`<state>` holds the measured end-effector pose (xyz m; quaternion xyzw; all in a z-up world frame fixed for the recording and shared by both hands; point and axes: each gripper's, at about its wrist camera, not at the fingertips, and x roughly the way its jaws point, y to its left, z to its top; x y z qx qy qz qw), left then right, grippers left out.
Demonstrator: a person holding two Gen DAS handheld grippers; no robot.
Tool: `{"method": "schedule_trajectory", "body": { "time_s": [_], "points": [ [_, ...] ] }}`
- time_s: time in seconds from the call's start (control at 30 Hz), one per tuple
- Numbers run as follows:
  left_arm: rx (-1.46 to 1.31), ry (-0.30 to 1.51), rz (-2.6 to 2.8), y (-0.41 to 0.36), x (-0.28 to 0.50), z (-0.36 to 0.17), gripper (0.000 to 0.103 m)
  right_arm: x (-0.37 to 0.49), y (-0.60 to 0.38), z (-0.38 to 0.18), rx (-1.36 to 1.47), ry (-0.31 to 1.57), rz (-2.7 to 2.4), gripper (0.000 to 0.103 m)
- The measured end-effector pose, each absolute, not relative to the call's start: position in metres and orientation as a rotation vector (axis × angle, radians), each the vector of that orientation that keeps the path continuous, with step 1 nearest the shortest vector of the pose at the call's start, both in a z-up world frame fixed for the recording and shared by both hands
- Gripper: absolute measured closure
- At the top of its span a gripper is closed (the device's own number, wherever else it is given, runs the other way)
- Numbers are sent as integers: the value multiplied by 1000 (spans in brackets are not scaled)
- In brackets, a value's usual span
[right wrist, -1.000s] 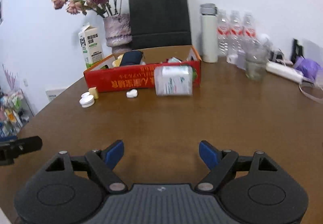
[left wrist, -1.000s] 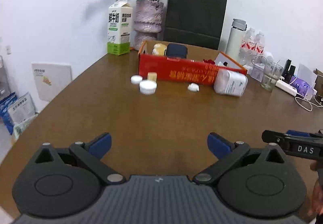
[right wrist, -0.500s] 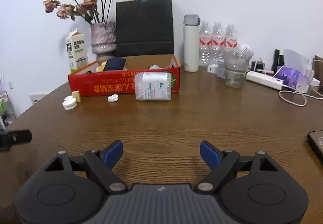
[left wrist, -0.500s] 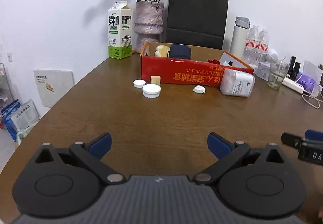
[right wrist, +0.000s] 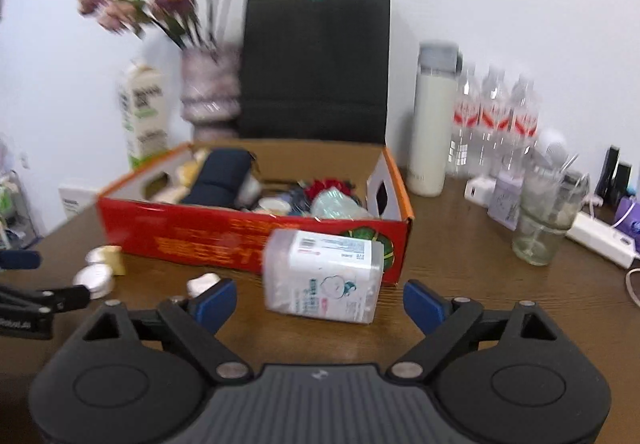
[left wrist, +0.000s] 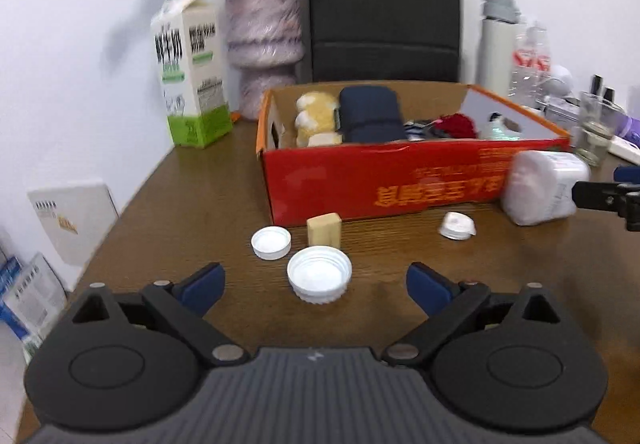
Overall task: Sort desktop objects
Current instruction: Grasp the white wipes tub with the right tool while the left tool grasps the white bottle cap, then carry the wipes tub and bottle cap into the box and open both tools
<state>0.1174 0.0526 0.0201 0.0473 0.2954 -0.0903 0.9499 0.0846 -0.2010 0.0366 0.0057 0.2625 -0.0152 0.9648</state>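
A red cardboard box [left wrist: 400,180] [right wrist: 224,240] on the brown table holds a plush toy, a dark pouch and small items. In front of it lie a large white ribbed lid [left wrist: 319,279], a smaller white lid [left wrist: 271,242], a tan block [left wrist: 324,229], a small white cap [left wrist: 457,225] and a clear tipped-over container [left wrist: 544,192] [right wrist: 325,280]. My left gripper [left wrist: 315,286] is open with the large lid between its fingers. My right gripper [right wrist: 320,300] is open, just short of the container.
At the back stand a milk carton [left wrist: 192,76], a vase of dried flowers [left wrist: 264,48], a black paper bag [right wrist: 316,64], a white flask [right wrist: 434,120] and water bottles [right wrist: 496,116]. A glass [right wrist: 544,220] and power strip [right wrist: 600,240] are at the right.
Both grippers moved forward across the table toward the box. The left one now frames the large lid and the right one has closed in on the container. Both stayed open.
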Motion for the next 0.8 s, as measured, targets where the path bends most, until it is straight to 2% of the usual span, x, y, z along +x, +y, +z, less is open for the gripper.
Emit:
{"method": "schedule_trajectory", "body": {
  "time_s": [0.1, 0.23, 0.3, 0.33, 0.37, 0.4, 0.43, 0.63, 0.8],
  "points": [
    [21, 640, -216, 59, 133, 13, 6, 112, -201, 24, 38, 570, -41, 13],
    [6, 658, -195, 63, 141, 5, 21, 128, -199, 14, 72, 579, -44, 13],
    [16, 662, -179, 62, 141, 4, 23, 135, -199, 11, 82, 578, -51, 14],
    [21, 659, -180, 61, 140, 4, 28, 136, -200, 11, 92, 579, -57, 16],
    [25, 657, -184, 61, 139, 4, 38, 137, -200, 10, 102, 578, -63, 22],
    [25, 652, -184, 61, 137, 5, 45, 137, -200, 9, 103, 574, -63, 22],
    [21, 648, -182, 62, 136, 5, 61, 136, -200, 9, 98, 566, -55, 22],
    [24, 667, -147, 60, 106, 11, 62, 114, -196, 11, 92, 576, -21, 22],
    [9, 611, -203, 51, 33, 25, 62, 53, -185, 19, 76, 549, 27, 22]
  ]
}}
